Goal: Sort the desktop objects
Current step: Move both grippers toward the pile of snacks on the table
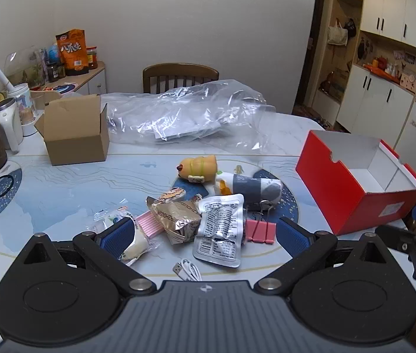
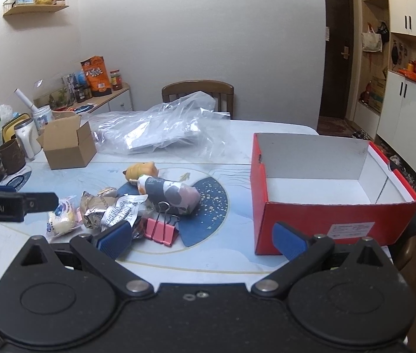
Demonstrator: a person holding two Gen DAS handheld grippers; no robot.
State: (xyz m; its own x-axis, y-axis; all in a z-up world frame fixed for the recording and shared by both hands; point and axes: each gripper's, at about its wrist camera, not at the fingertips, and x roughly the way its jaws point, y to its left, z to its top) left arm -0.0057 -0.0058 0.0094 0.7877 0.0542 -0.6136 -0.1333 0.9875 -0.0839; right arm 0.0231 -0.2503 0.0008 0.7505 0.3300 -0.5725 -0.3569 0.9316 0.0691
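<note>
Both grippers are just hanging over the near edge of the surface [image 1: 61, 188], jaws spread wide on each and nothing held. The left gripper [image 1: 205, 235] sits right over the pile: a silver packet [image 1: 222, 229] in the middle, a crinkly gold snack wrapper [image 1: 178, 217] touching it on the left, and a pink binder clip [image 1: 259, 231] tucked against its right side. A wrapped bun [image 1: 133, 242] lies half behind the left finger, and a white USB cable [image 1: 187, 269] is coiled nearest the camera. Further back there's a yellow toy [image 1: 199, 167] touching a grey-and-white roll [image 1: 252, 186].

The right gripper [image 2: 202, 236] hangs further right, between the pile and the red box [image 2: 325, 214], which stands open on the right side. A small cardboard box [image 1: 72, 135] stands open at back left, with a big clear plastic bag [image 1: 187, 111] spread out beside it.
</note>
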